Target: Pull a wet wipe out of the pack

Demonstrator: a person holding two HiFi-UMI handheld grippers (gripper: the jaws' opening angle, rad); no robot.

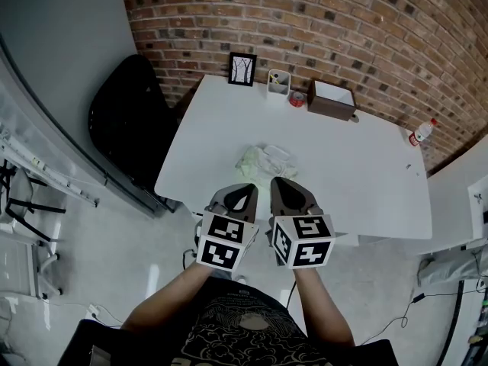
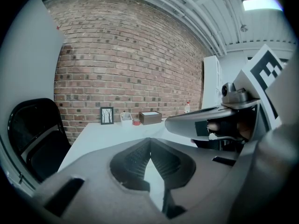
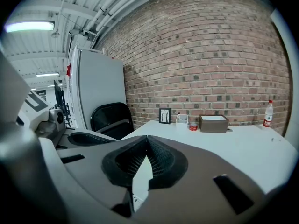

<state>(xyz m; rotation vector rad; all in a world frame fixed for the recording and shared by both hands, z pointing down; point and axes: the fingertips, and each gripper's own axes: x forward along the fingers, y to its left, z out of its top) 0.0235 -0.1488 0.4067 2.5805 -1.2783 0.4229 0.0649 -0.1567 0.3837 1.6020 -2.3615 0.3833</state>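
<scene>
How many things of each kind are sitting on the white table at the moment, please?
Picture frame: 1
White holder: 1
Small red item: 1
Brown box: 1
Bottle: 1
Wet wipe pack: 1
Total: 6

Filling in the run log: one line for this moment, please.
left gripper: shut, empty | right gripper: shut, empty | wipe pack: on table, untouched

The left gripper (image 1: pixel 242 191) and right gripper (image 1: pixel 279 183) have smooth grey shells, with black ribbed pads (image 2: pixel 133 160) lining the jaws. Each carries a white cube (image 1: pixel 226 241) printed with black square markers. The person wears a black short-sleeved T-shirt (image 1: pixel 229 330) with pale print.
</scene>
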